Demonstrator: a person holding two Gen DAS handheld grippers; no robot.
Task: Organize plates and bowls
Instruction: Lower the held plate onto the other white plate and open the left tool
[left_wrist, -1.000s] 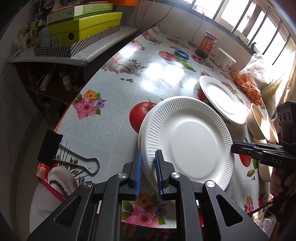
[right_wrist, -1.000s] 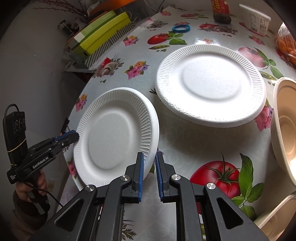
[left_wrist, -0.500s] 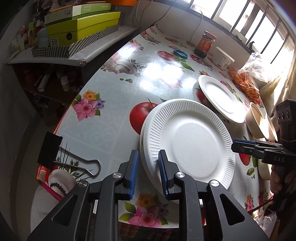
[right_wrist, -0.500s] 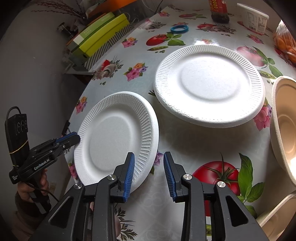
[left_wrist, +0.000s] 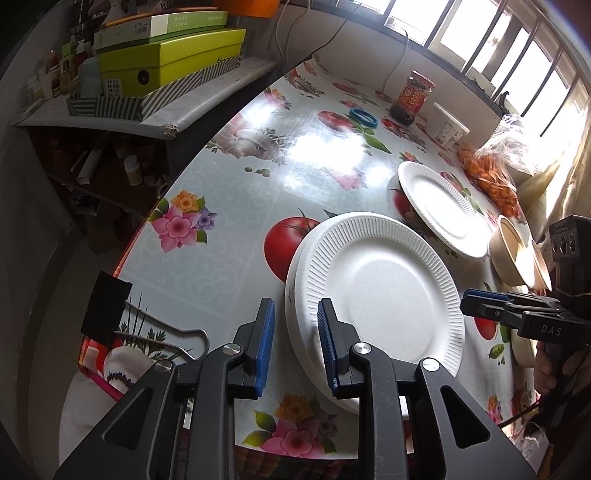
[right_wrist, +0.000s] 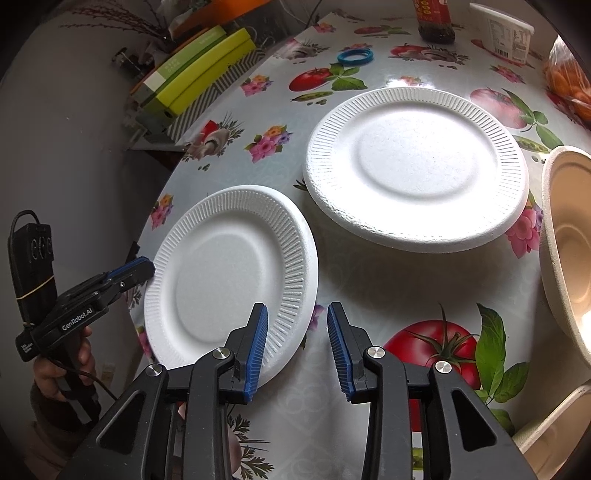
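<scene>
A white foam plate (left_wrist: 376, 291) lies on another at the near end of the flowered table (left_wrist: 229, 266). My left gripper (left_wrist: 295, 325) is open astride its near-left rim, pads not pressing. On the opposite side my right gripper (right_wrist: 297, 321) is open too, with the plate's (right_wrist: 229, 273) rim between its jaws. Each tool shows in the other's view: the right gripper (left_wrist: 476, 301) at the plate's right edge, the left gripper (right_wrist: 142, 267) at its left edge. A second white plate (right_wrist: 417, 162) sits farther in, with beige bowls (right_wrist: 569, 251) to its right.
A sauce jar (left_wrist: 413, 96), a blue ring (left_wrist: 364, 118) and a white tub (left_wrist: 448, 129) stand at the far end. A bag of orange food (left_wrist: 491, 173) lies by the window. A binder clip (left_wrist: 110, 314) grips the table's near edge. Green boxes (left_wrist: 170, 59) fill the shelf at left.
Both grippers have opened and let go of the plate's rim. The plate, which was held slightly tilted between them, now rests flat on the one beneath.
</scene>
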